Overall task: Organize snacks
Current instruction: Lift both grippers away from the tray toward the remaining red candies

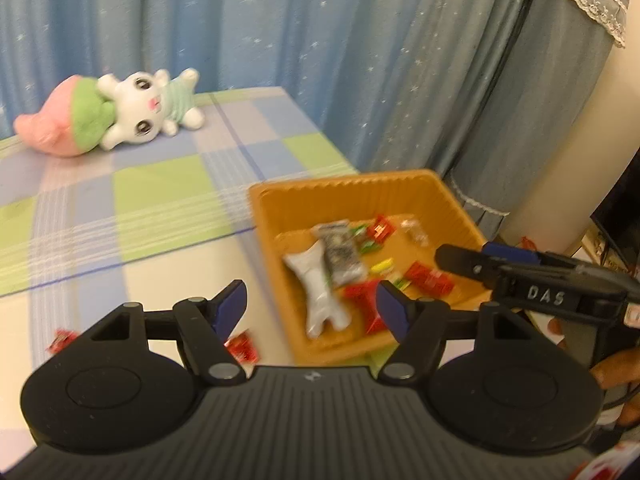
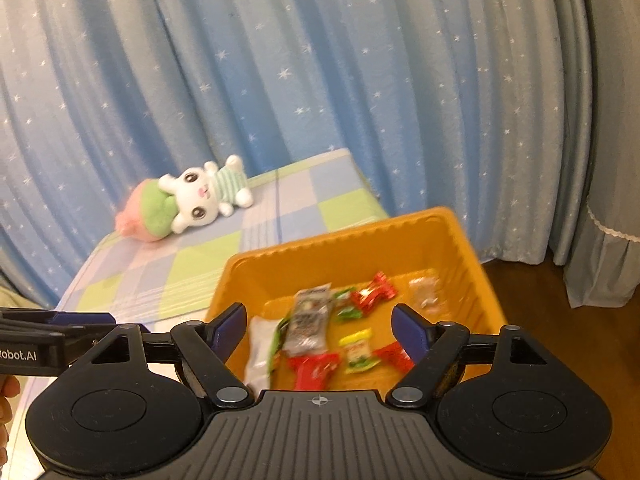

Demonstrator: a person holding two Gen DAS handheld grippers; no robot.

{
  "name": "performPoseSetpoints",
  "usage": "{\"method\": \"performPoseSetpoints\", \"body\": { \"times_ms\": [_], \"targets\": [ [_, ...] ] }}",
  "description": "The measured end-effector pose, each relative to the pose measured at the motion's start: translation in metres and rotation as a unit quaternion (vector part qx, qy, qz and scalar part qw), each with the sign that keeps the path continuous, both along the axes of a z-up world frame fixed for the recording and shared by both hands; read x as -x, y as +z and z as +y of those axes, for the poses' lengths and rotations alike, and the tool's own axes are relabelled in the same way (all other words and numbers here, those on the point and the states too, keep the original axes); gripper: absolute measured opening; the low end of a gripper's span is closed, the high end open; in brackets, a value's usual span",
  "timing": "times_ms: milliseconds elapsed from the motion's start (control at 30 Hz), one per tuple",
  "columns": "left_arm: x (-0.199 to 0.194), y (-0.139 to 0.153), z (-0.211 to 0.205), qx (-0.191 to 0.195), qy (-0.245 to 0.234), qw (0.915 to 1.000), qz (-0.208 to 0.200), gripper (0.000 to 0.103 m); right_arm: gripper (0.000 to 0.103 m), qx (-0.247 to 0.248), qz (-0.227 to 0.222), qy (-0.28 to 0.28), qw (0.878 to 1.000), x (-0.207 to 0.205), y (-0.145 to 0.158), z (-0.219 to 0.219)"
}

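Note:
An orange basket [image 1: 352, 192] [image 2: 344, 244] sits at the table's right edge and holds several snack packets: a white pouch [image 1: 320, 292] [image 2: 260, 352], a grey packet [image 1: 340, 252] [image 2: 310, 320], and red, yellow and green wrappers. Two red packets lie loose on the table, one [image 1: 242, 346] under my left gripper and one [image 1: 62, 338] further left. My left gripper [image 1: 310, 306] is open and empty, above the basket's left front. My right gripper [image 2: 318, 328] is open and empty over the basket; it also shows at the right of the left wrist view [image 1: 472, 258].
A white plush toy with a pink and green hood [image 1: 116, 114] [image 2: 188, 200] lies at the table's far end. The checked tablecloth [image 1: 160, 188] covers the table. Blue star curtains [image 2: 320, 80] hang behind. Wooden floor [image 2: 532, 292] lies right of the basket.

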State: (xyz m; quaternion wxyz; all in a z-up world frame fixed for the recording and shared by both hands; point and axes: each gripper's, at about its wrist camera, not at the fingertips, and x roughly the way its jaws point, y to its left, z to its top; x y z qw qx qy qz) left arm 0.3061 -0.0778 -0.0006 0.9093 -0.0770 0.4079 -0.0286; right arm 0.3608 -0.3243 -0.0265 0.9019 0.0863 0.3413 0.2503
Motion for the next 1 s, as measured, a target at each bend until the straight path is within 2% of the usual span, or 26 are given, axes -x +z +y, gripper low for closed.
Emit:
{"method": "performPoseSetpoints", "body": {
  "times_ms": [133, 600, 1000],
  "targets": [
    [0.023, -0.004, 0.019, -0.009, 0.014, 0.9998, 0.009, 0.069, 0.079, 0.001, 0.011, 0.009, 1.0, 0.015, -0.002, 0.014],
    [0.09, -0.02, 0.1, 0.004, 0.074, 0.9965, 0.039, 0.069, 0.08, 0.027, 0.056, 0.054, 0.997, 0.068, -0.023, 0.079],
    [0.135, -0.033, 0.156, 0.002, 0.105, 0.9928, 0.058, 0.069, 0.079, 0.055, 0.073, 0.076, 0.993, 0.102, -0.041, 0.13]
  ]
}}
